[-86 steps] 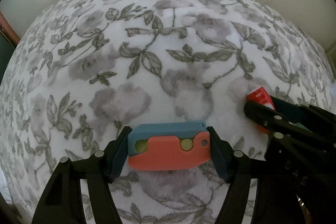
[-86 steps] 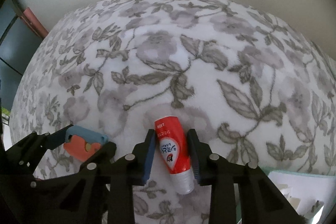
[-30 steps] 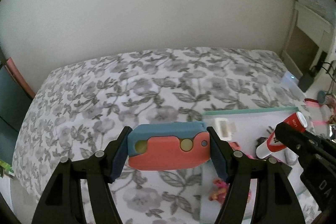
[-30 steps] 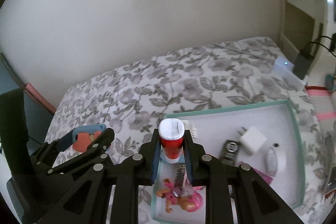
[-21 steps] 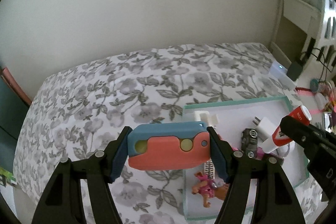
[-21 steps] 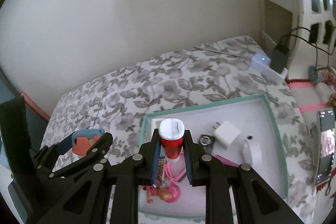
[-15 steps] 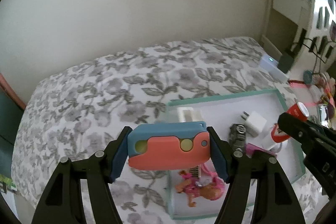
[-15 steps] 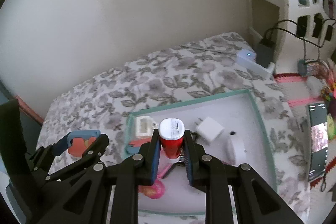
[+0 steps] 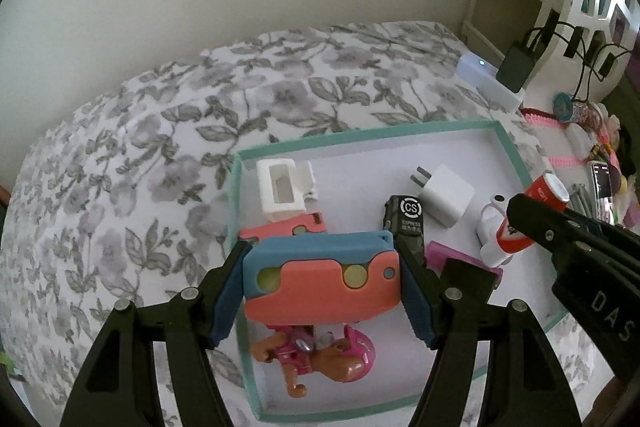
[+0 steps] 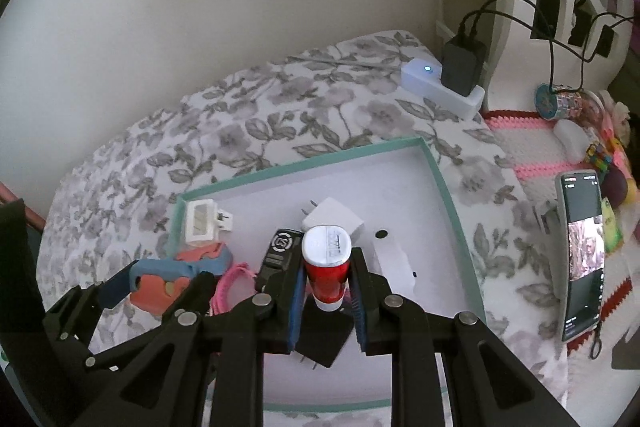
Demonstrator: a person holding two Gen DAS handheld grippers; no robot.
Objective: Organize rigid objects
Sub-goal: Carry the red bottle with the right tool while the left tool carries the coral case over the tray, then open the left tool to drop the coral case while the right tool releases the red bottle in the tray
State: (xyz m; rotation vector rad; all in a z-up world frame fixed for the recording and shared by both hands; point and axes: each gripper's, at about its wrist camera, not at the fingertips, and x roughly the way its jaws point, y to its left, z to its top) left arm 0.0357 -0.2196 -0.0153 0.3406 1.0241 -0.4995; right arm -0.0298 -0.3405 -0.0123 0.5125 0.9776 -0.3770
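A bed with a grey floral cover [image 9: 168, 131] stands against a plain pale wall, and a shallow white tray with a teal rim [image 9: 236, 195] lies on the cover. The left gripper [image 9: 322, 281] pinches a blue and coral folding toy [image 9: 320, 277] by its two ends, held flat above the tray's left edge. The right gripper [image 10: 326, 285] is pressed tight on a red tube with a white cap [image 10: 326, 259], cap pointing away from the camera, above the middle of the tray. Inside the tray, near its far left corner, lies a white open-framed plastic piece [image 9: 280, 193], with a second coral and blue toy [image 9: 286, 227] just beside it along the left edge. Toward the tray's centre are a black car-shaped item marked CS [image 9: 406, 221] and a white plug adapter [image 9: 444, 201], close together. A white rounded object [image 10: 394, 259] sits to the right of the adapter; its nature is not clear from either view. A pink figurine [image 9: 320, 355] lies near the tray's near left corner, under the held toy. Off the tray, at the far right corner of the bed, a white box with a small light [image 10: 436, 83] carries a black charger [image 10: 462, 65]. A phone [image 10: 582, 259] with its screen lit lies to the right of the tray.
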